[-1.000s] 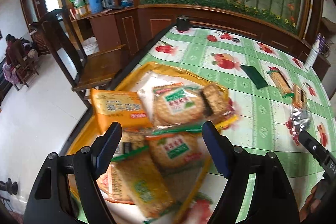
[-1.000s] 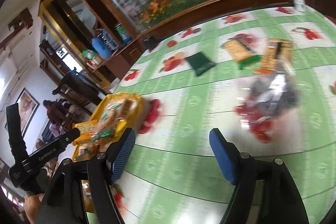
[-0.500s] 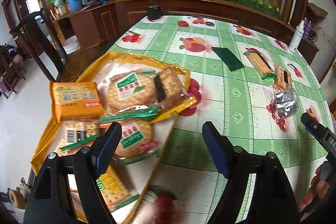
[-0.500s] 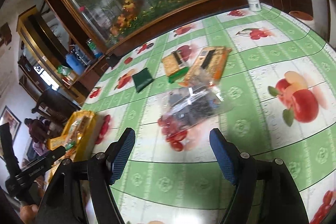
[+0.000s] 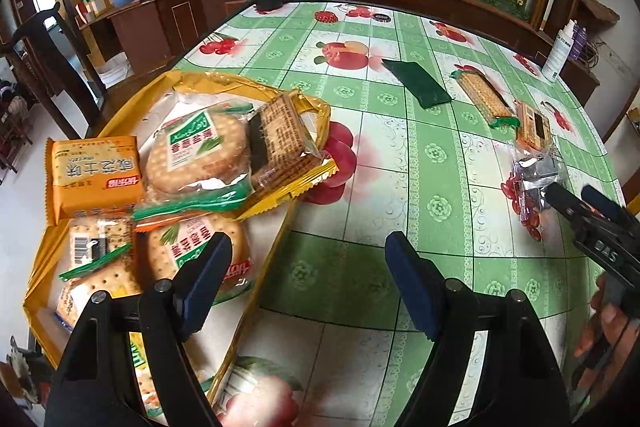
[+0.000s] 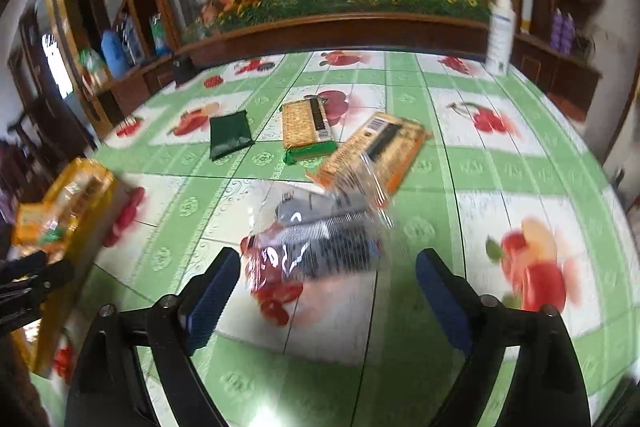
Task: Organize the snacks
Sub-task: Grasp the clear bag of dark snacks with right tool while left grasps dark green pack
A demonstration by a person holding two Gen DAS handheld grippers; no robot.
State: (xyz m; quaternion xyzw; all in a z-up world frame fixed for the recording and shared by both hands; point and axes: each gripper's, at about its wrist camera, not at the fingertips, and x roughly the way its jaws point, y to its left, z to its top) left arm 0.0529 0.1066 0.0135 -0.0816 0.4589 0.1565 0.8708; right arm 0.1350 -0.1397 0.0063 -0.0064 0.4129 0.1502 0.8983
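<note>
Right gripper [image 6: 326, 289] aimed at clear crinkly plastic snack pouch [image 6: 320, 235] on tabletop, well right of yellow tray [image 5: 100, 131]; jaws widening, pouch untouched. Left gripper [image 5: 308, 281] beside tray, jaws parted, empty.

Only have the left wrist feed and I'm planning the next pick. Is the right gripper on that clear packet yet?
Observer: Not yet. The right gripper is opening. The near end of the clear packet lies between its jaws, and the pads don't seem to press it.
Operator: Packet free of the others?
Observer: No. Its far corner lies over the orange cracker pack.
Operator: Green-ended cracker pack under it too?
Observer: No. The green-ended cracker pack lies farther back, not under the clear packet.
</note>
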